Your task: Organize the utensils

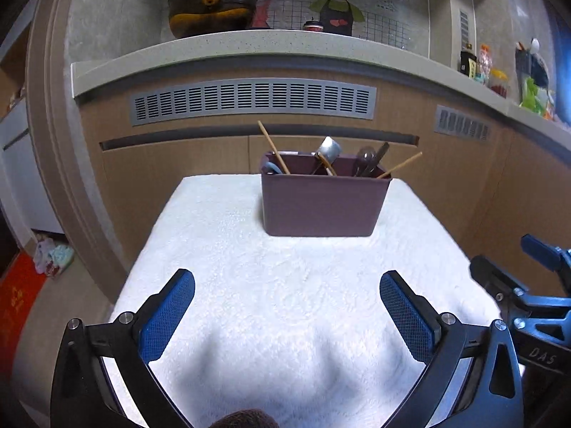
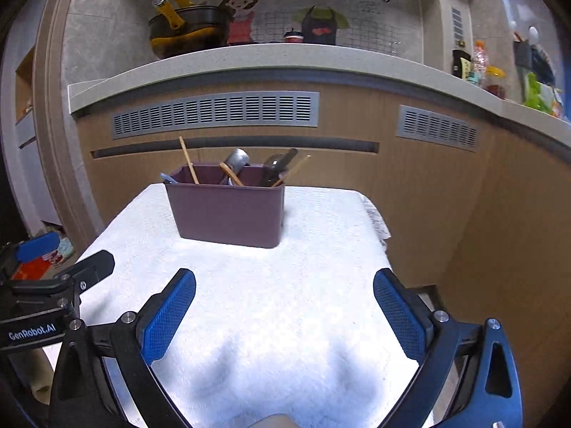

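Both claws are hanging over the near end of the table, side by side, and neither is carrying anything. The left gripper (image 1: 287,290) is standing with its blue pads (image 1: 167,315) spread wide, nothing between them but white towel (image 1: 285,303). The right gripper (image 2: 284,290) is showing the same: jaws wide apart, empty, with the bare cloth lying under the gap. From the left camera the right tool is peeking in at the right edge, and from the right camera the left tool is showing at the left edge, so the two are sitting close together.

Ahead of them, toward the far end of the towel, the purple utensil box (image 1: 323,203) is standing upright on the cloth, well apart from both sets of fingers. The utensils are all sitting inside it, poking out over the rim: a wooden chopstick (image 1: 273,146) leaning left, a metal spoon (image 1: 329,149) near the middle, some dark utensils (image 1: 374,158) toward the right, and another wooden chopstick (image 1: 401,166) slanting out over the right corner.

Behind the table, the kitchen counter (image 1: 249,44) is running across, with a dark wok (image 1: 212,9) on top.
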### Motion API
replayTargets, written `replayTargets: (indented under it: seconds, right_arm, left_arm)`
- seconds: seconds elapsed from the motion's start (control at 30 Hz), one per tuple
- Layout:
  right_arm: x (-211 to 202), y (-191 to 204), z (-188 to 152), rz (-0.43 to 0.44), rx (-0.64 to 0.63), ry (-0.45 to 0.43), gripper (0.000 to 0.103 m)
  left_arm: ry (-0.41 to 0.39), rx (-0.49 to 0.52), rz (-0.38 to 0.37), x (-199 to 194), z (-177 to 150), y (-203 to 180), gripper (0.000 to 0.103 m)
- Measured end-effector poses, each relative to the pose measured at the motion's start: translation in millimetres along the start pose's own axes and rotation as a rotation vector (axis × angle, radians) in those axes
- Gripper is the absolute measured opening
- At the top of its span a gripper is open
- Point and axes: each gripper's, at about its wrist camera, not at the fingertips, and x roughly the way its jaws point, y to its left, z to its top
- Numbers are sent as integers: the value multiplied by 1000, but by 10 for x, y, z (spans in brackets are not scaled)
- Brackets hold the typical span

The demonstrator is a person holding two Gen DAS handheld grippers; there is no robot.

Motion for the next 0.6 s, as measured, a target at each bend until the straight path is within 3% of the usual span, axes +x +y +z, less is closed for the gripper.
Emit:
replayTargets:
  seconds: [0.6]
  right_arm:
    - [-25, -118, -40, -28, 27, 8, 101]
  left_arm:
    - [17, 3, -3, -60, 9, -26, 103]
